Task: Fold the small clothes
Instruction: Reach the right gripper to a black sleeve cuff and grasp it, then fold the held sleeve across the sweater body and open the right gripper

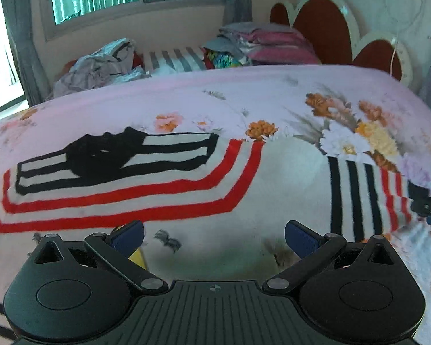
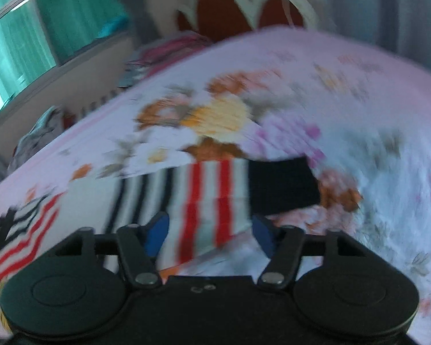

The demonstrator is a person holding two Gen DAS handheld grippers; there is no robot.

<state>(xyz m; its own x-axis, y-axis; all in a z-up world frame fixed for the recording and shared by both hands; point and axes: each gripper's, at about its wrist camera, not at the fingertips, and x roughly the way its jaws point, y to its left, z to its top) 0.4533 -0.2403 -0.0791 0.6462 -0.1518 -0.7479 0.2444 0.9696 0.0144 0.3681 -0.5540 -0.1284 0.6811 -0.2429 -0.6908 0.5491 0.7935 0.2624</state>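
Two grippers unclenched: left gripper (image 1: 214,237), right gripper (image 2: 209,234) | striped sweater (image 1: 244,184) soft, limp | grasp sleeve cuff (image 2: 281,185).

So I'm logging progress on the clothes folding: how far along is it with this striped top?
Done: the striped top lies spread on the floral bedsheet, one sleeve laid across it. In hand: nothing; the left gripper is open above it, and the right gripper, also open, hangs over the other sleeve near its black cuff. Left: folding that sleeve and the body.

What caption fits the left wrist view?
Open left gripper above striped sweater spread on floral bedsheet.
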